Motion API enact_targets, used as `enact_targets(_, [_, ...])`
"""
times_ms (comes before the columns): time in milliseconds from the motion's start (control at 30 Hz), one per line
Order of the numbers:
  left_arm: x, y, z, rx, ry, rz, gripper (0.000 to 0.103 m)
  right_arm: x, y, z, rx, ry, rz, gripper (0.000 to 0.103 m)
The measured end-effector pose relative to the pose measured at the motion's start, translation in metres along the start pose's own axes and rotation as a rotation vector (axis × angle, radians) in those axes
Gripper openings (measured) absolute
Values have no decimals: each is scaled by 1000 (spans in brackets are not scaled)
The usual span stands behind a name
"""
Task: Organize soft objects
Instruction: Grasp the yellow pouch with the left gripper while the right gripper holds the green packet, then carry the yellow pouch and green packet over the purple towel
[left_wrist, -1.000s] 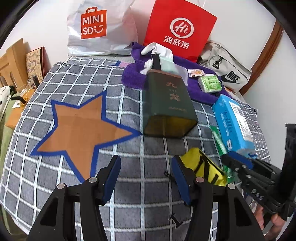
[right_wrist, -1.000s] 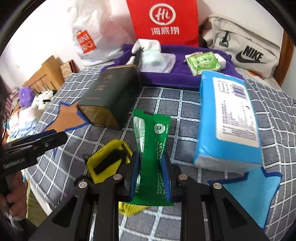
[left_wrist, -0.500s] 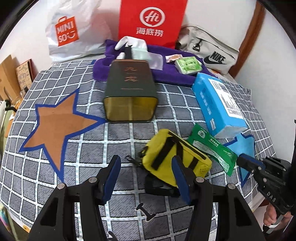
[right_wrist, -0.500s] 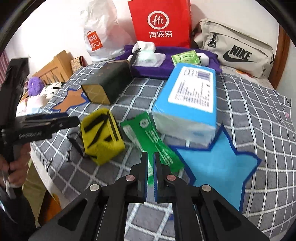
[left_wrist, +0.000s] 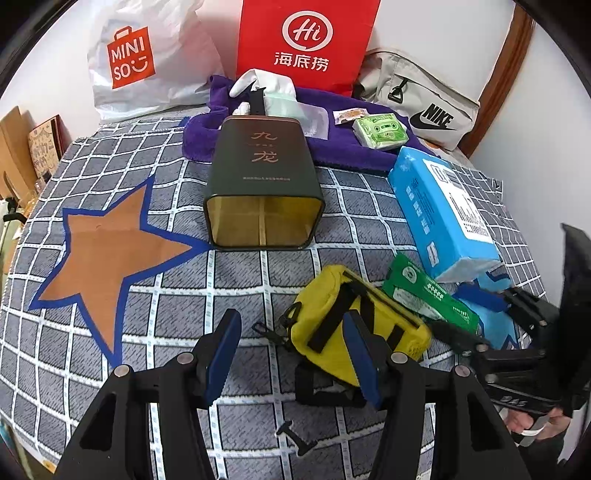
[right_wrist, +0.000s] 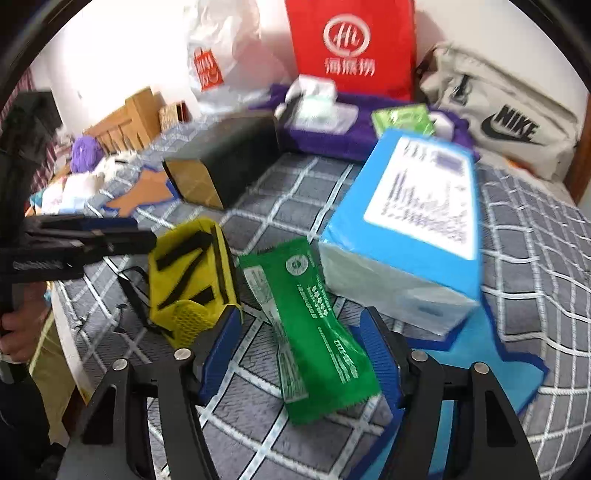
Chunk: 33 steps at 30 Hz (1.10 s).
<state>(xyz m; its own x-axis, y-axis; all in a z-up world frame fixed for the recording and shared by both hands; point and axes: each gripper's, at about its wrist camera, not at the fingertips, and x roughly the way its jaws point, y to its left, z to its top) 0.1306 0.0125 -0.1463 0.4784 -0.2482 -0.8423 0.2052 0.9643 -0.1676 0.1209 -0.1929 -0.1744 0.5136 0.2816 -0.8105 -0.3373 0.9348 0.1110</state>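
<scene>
A green wipes packet (right_wrist: 314, 325) lies on the checked cloth between the open fingers of my right gripper (right_wrist: 301, 354); it also shows in the left wrist view (left_wrist: 428, 299). A yellow pouch (left_wrist: 354, 332) (right_wrist: 192, 280) lies left of it. My left gripper (left_wrist: 291, 358) is open, its right finger over the pouch's near edge. A blue tissue pack (left_wrist: 443, 210) (right_wrist: 413, 229) rests partly on a blue star patch (right_wrist: 487, 358). An orange star patch (left_wrist: 107, 254) is at the left.
A dark green tin (left_wrist: 262, 184) lies on its side mid-cloth. A purple towel (left_wrist: 332, 147) at the back holds wipes and a green pack (left_wrist: 380, 131). Behind stand a red bag (left_wrist: 306, 40), a white Miniso bag (left_wrist: 140, 62) and a Nike bag (left_wrist: 421, 103).
My right gripper has opened and let go of the green packet, which now lies flat beside the blue pack. My left gripper has shifted slightly toward the yellow pouch.
</scene>
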Motion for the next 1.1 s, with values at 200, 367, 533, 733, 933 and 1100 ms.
enact_targets(200, [18, -9, 4, 53, 19, -41, 55, 2, 9, -10, -57, -1, -37, 40])
enact_targets(367, [32, -18, 3, 93, 24, -29, 34, -8, 4, -19, -38, 22, -35, 36])
enact_targets(533, [25, -7, 0, 63, 3, -46, 22, -21, -7, -31, -8, 34, -53, 35])
enact_targets(733, [6, 10, -6, 20, -35, -29, 13, -30, -23, -40, 61, 25, -76, 32])
enact_targets(933, [7, 12, -13, 18, -20, -5, 13, -31, -21, -43, 68, 32, -68, 34])
enact_targets(1100, [19, 8, -14, 23, 14, 18, 26, -23, -25, -41, 101, -12, -40, 45])
